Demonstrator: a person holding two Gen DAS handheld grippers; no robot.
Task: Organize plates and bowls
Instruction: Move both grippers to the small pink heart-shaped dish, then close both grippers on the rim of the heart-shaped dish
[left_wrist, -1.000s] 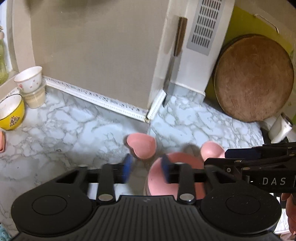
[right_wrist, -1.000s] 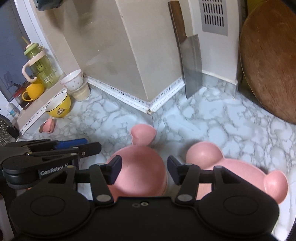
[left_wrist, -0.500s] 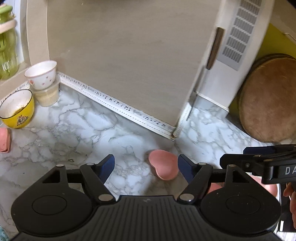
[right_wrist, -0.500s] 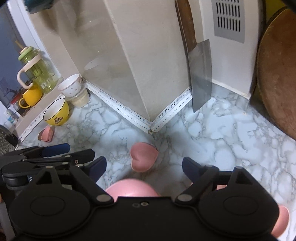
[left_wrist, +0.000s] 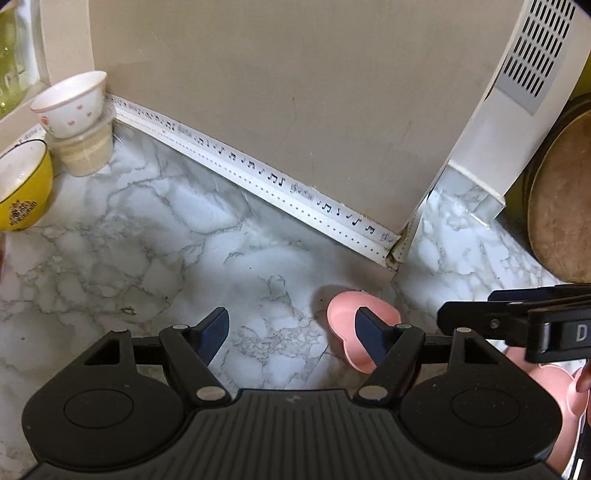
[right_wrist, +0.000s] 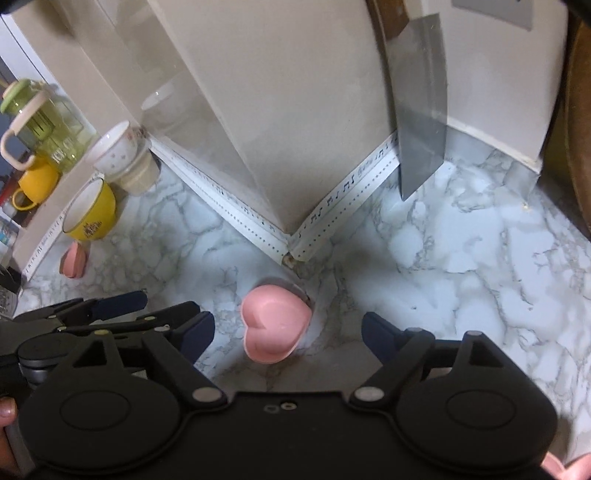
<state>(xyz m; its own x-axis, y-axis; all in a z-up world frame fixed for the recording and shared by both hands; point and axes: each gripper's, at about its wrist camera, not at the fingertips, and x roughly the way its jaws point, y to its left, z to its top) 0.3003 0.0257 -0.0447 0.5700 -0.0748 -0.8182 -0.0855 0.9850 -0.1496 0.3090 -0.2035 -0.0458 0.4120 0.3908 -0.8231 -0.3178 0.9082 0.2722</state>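
A small pink heart-shaped dish (right_wrist: 275, 323) sits on the marble counter near the wall corner; it also shows in the left wrist view (left_wrist: 347, 325), partly behind my left gripper's right finger. My right gripper (right_wrist: 286, 338) is open and empty, raised with the dish between its fingertips in view. My left gripper (left_wrist: 291, 334) is open and empty, just left of the dish. The edge of a pink bear-eared plate (left_wrist: 554, 398) shows at the lower right in the left wrist view. A second pink heart dish (right_wrist: 74, 260) lies far left.
A yellow bowl (right_wrist: 90, 214) and a white cup stacked on a tub (right_wrist: 118, 157) stand at the left by the wall. A cleaver (right_wrist: 421, 122) leans on the wall. A round wooden board (left_wrist: 561, 199) stands at the right. A green jug (right_wrist: 44, 125) is on the sill.
Both grippers opened wide and pulled up and back. The large pink bowl and bear plate that were under them have dropped almost out of view; the heart dish stays put.
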